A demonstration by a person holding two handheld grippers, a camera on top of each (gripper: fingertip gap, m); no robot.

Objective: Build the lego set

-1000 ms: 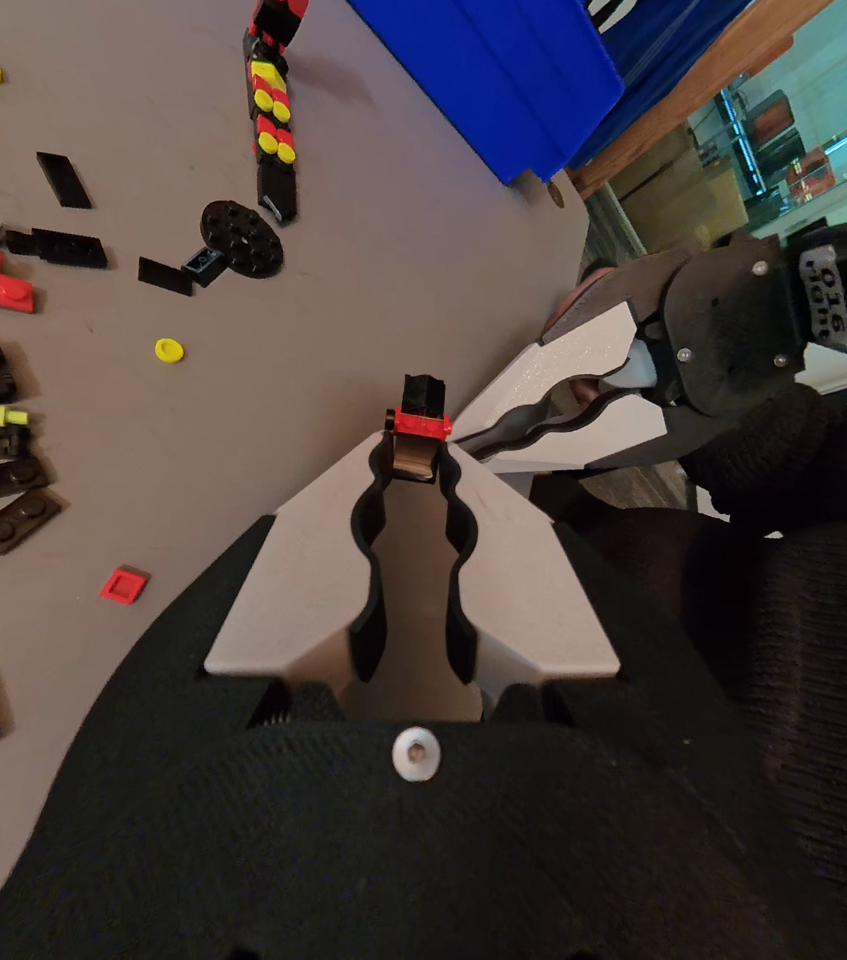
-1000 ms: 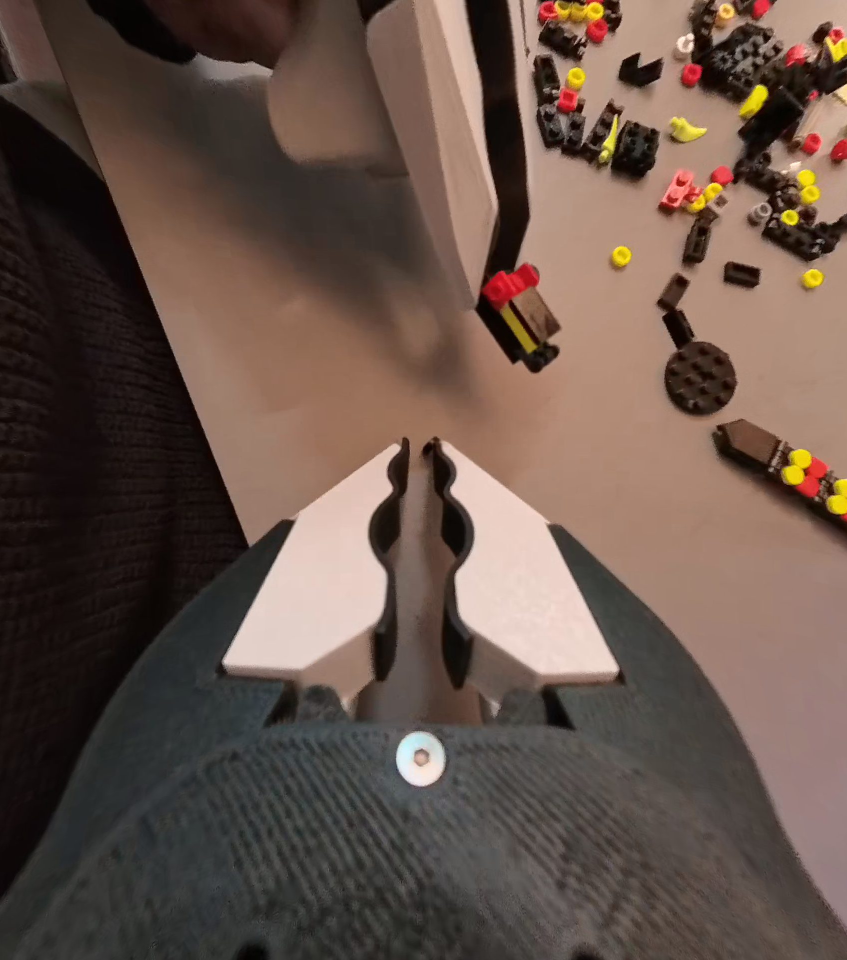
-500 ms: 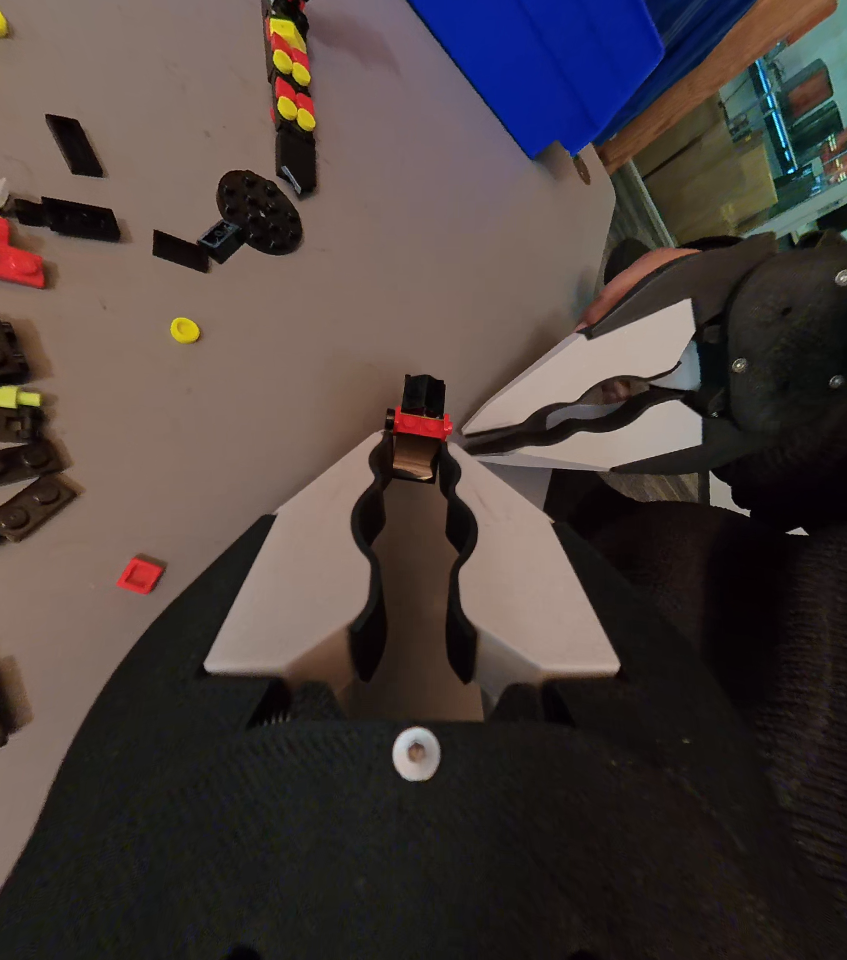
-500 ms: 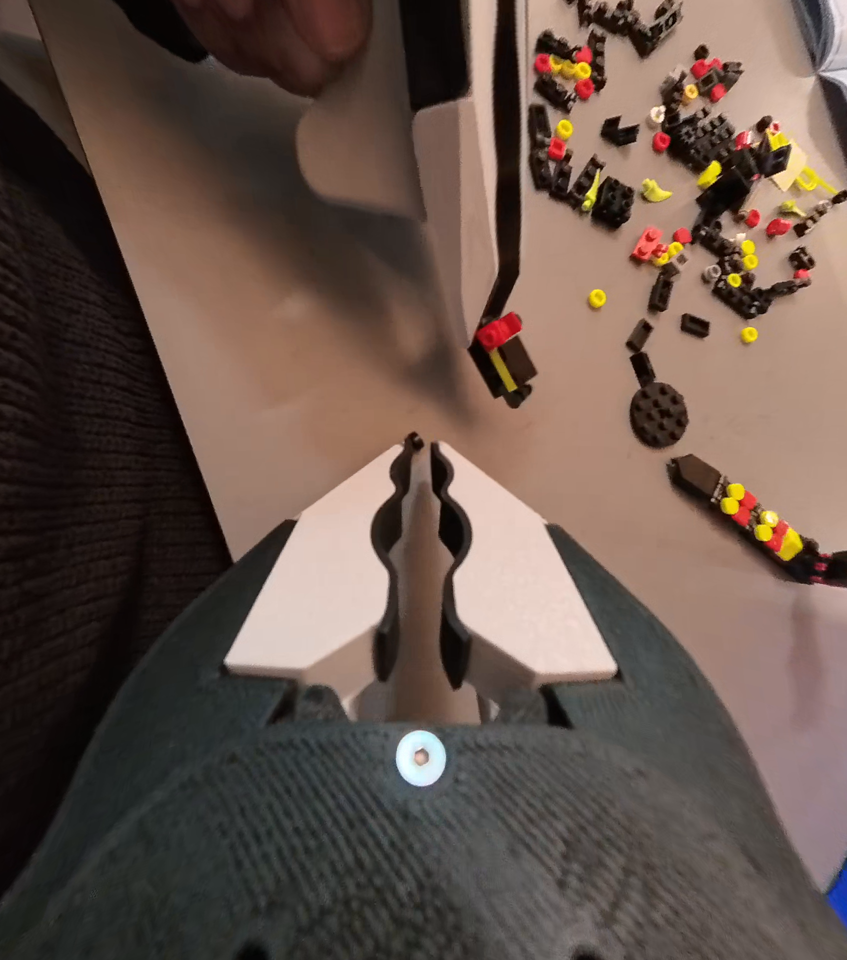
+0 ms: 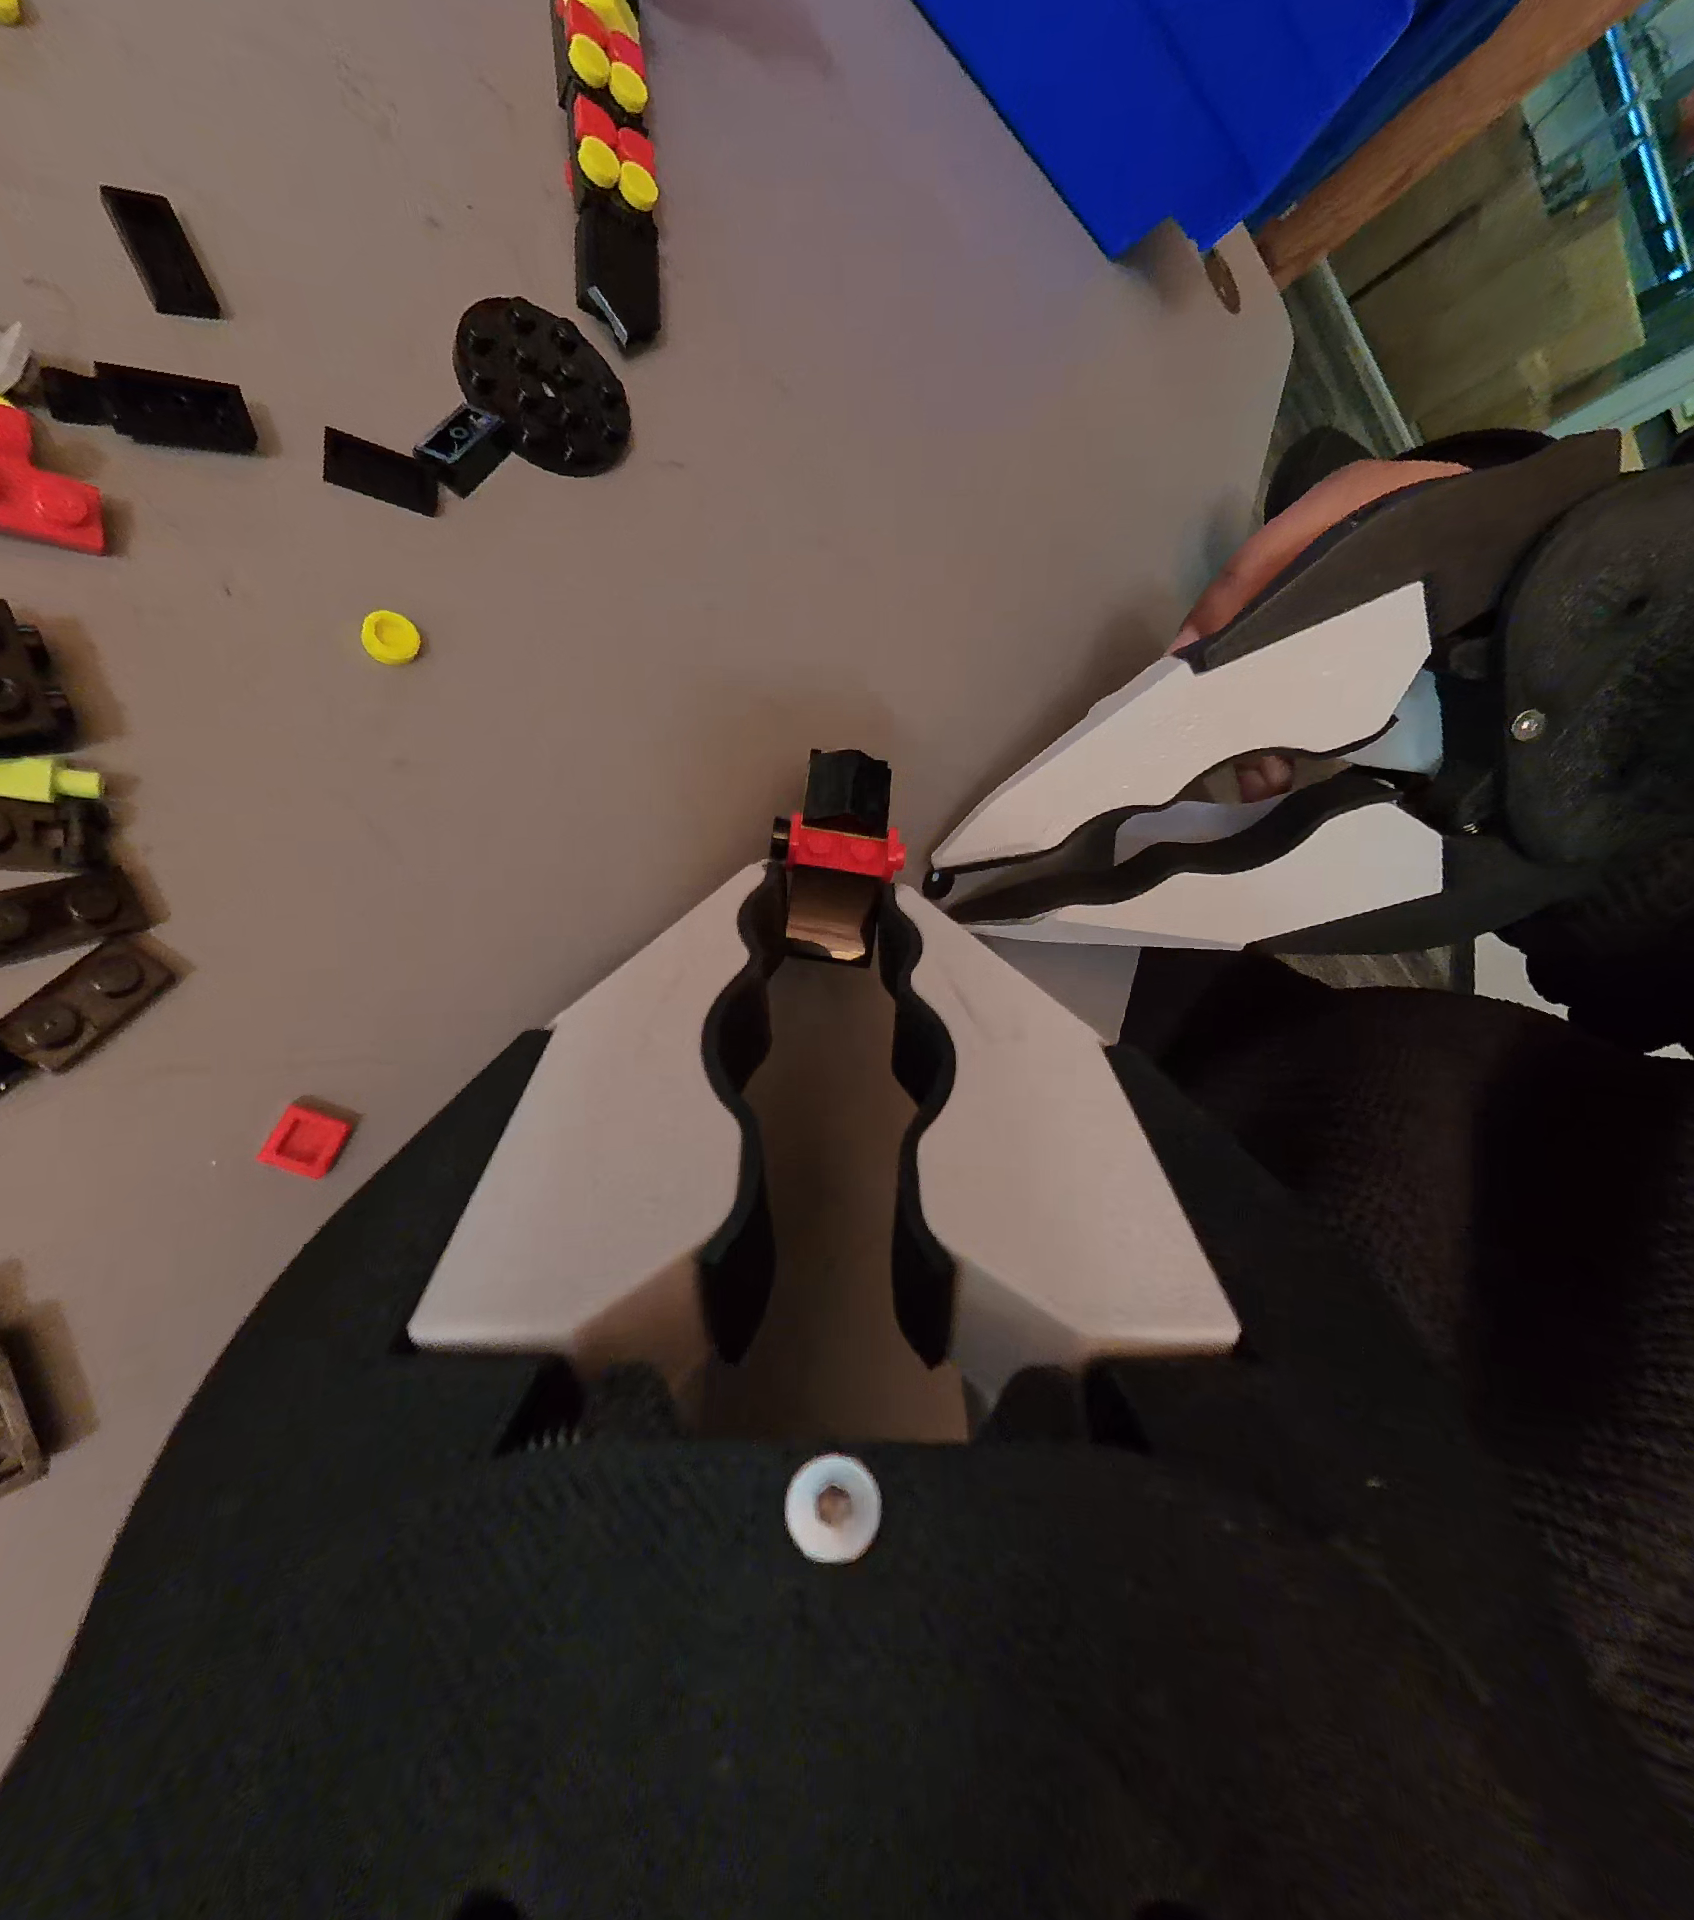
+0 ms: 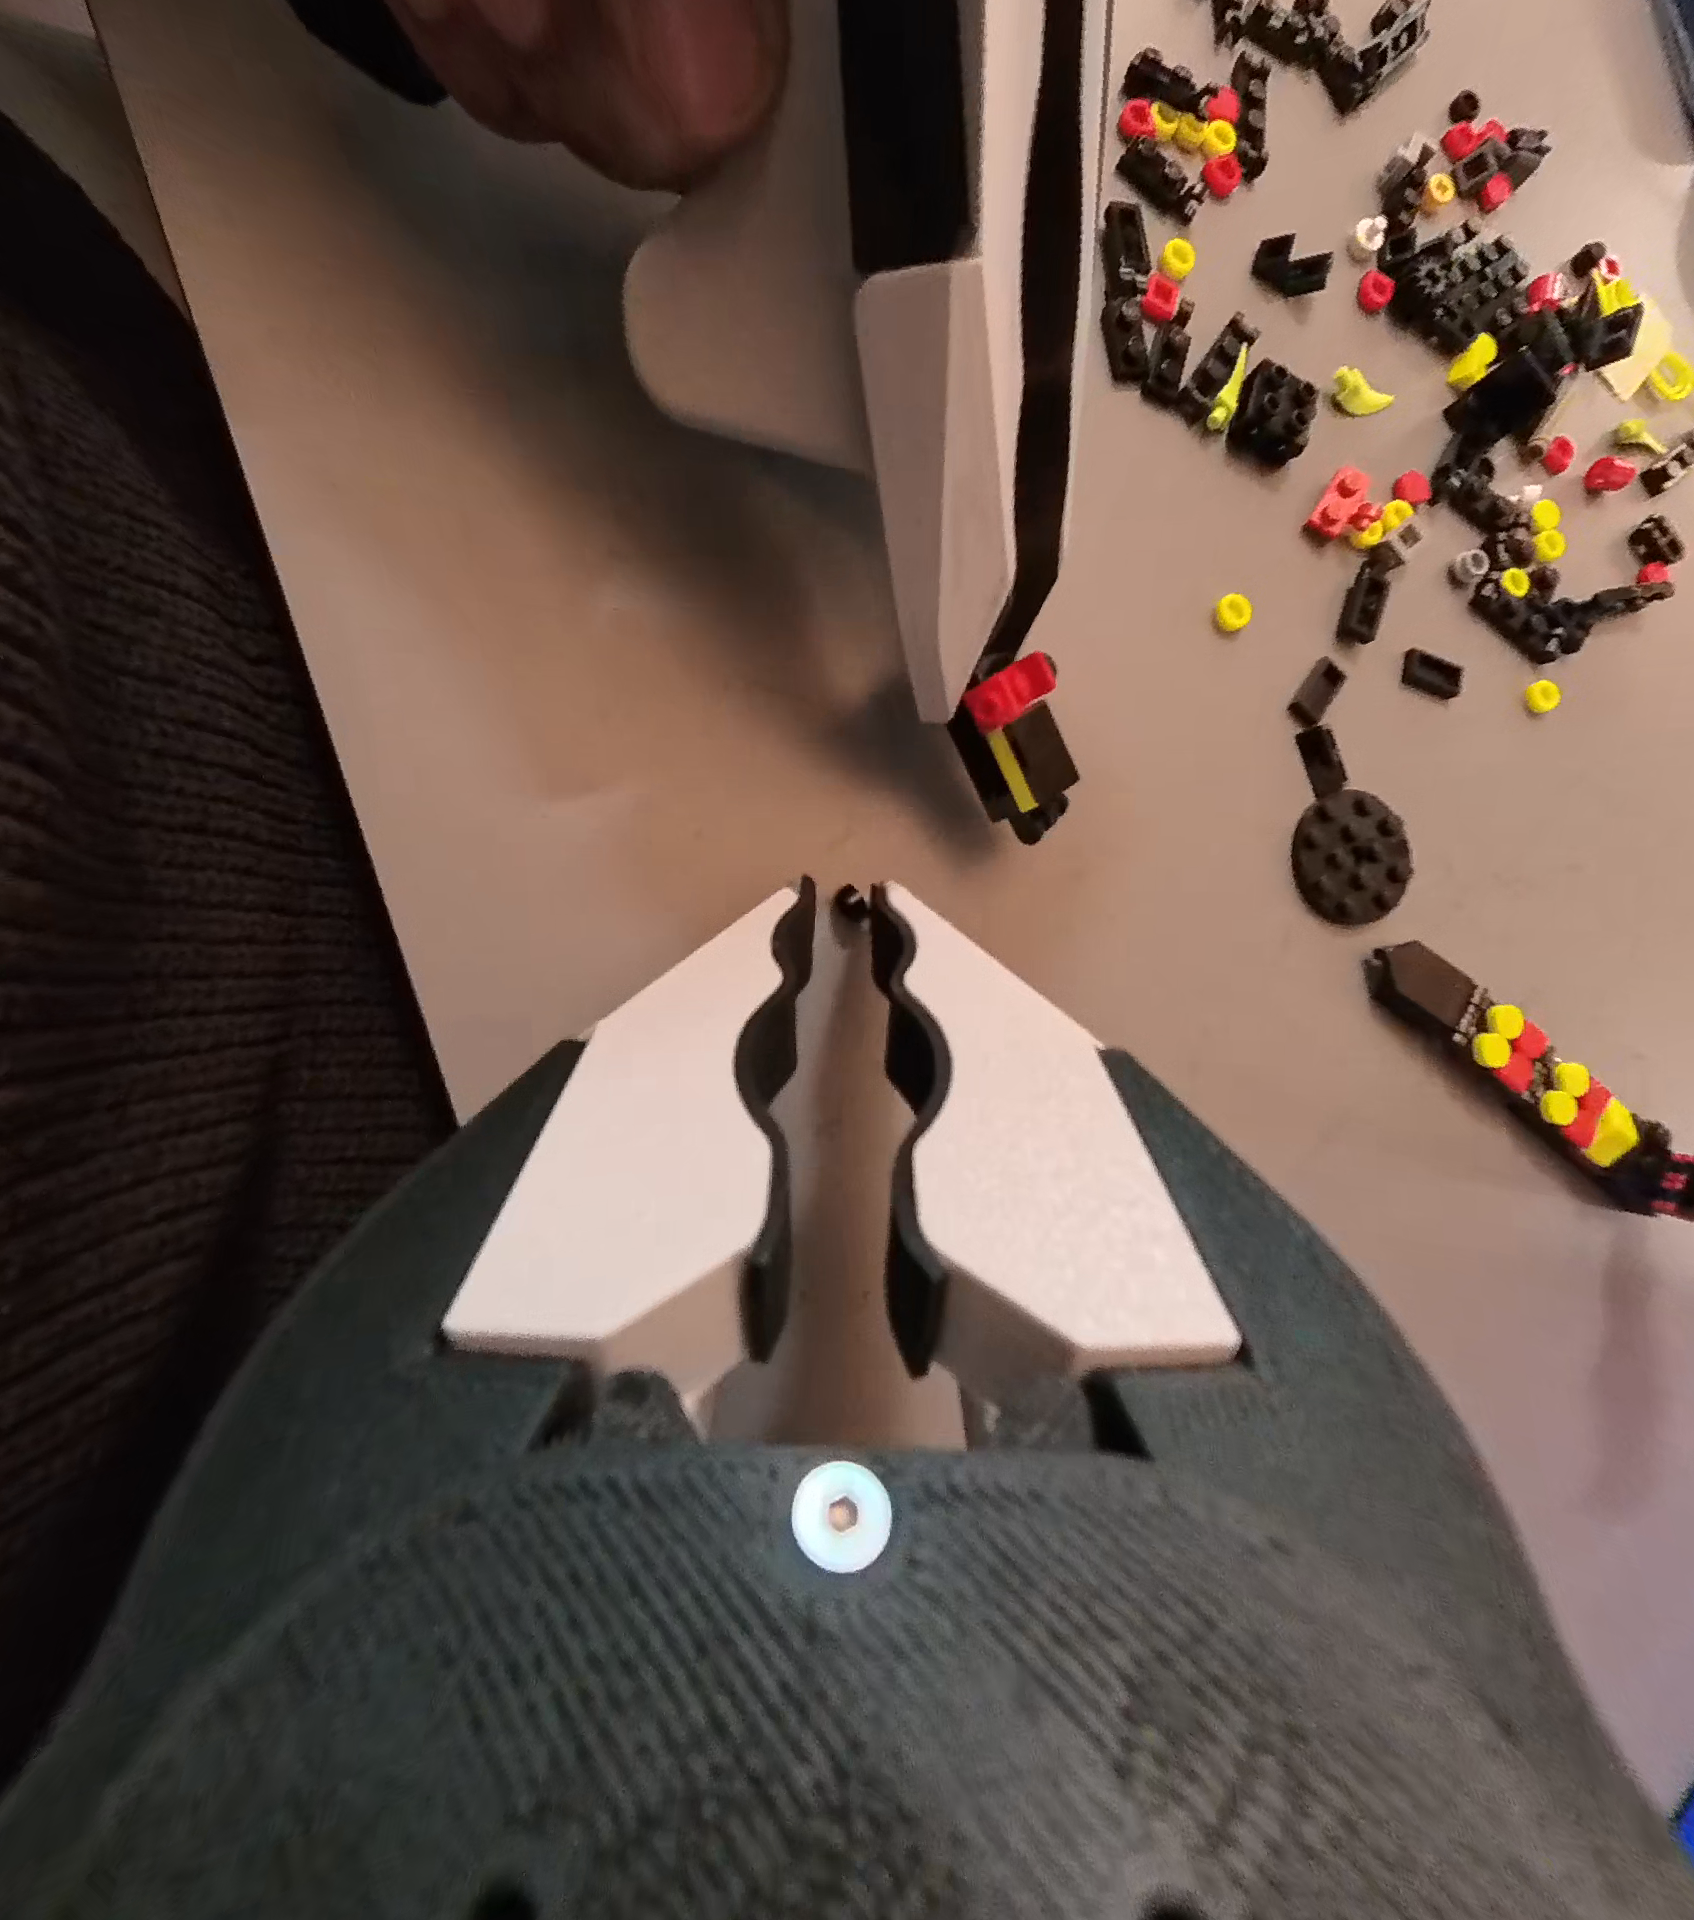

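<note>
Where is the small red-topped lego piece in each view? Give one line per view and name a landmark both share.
Left wrist view: the small lego piece sits at the centre, clamped at the left gripper tips.
Right wrist view: upper middle, hanging from the tip of the left gripper, which reaches down from the top.
Shared landmark: the black round plate lying on the table.

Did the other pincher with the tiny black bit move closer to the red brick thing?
Yes. The right gripper moved toward the small assembly.

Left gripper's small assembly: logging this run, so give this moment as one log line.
left gripper: shut on small assembly | right gripper: shut on tiny black piece | pieces apart
</note>
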